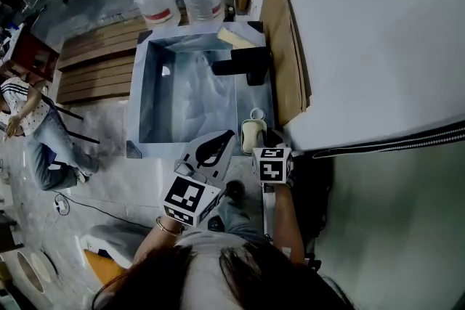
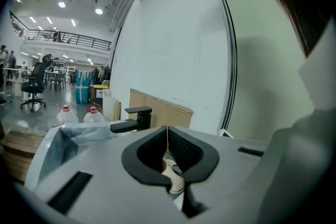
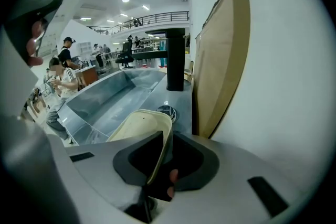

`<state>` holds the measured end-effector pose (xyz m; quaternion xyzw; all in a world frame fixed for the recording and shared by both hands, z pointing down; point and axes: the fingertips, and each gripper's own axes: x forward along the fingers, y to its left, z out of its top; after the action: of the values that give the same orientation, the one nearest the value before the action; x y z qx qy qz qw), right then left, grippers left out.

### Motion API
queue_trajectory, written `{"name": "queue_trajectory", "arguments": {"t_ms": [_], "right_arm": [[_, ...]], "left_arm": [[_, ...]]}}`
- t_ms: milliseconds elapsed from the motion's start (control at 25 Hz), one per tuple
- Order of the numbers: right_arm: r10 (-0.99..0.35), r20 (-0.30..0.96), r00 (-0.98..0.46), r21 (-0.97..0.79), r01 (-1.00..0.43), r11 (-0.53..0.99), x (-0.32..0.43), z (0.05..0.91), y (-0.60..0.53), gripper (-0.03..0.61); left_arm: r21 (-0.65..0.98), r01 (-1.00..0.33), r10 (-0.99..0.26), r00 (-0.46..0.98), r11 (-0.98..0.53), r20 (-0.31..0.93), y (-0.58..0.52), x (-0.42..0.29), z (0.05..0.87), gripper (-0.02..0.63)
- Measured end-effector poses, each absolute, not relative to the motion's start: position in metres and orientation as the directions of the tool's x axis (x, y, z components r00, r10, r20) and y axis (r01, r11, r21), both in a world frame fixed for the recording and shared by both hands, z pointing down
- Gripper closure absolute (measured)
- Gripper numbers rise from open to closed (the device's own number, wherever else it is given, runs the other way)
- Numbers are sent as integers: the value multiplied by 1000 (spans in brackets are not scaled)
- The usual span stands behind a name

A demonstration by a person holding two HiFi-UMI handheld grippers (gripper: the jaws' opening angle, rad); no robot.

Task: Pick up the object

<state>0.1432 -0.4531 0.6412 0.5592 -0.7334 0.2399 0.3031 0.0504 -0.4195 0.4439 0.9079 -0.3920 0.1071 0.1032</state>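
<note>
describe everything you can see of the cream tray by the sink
The cream tray is shallow and rounded-rectangular with a raised rim, plastic-looking and empty. It is over the sink's ledge beside the basin. The right gripper is shut on its near wall; whether it rests on the ledge is unclear.

A black faucet [image 1: 243,63] stood at the sink's [image 1: 135,102] right rim. Two water bottles [image 1: 156,2] stood beyond the sink. Cardboard [image 1: 282,40] leaned against the wall [image 1: 378,33]. A person [image 1: 33,123] sat at left.
</note>
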Motion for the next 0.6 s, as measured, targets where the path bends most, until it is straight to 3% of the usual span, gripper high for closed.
{"name": "queue_trajectory", "arguments": {"t_ms": [240,600], "right_arm": [[-639,749,-175,-34,-973,228,145,644,-454,517],[-687,708,-166,-118,-986,117,149,642,-454,545]], "left_arm": [[109,-739,-693,664,-664,279,-419,48,445,604],[106,-756,-707,645,-646,290,-411,37,448,604]]}}
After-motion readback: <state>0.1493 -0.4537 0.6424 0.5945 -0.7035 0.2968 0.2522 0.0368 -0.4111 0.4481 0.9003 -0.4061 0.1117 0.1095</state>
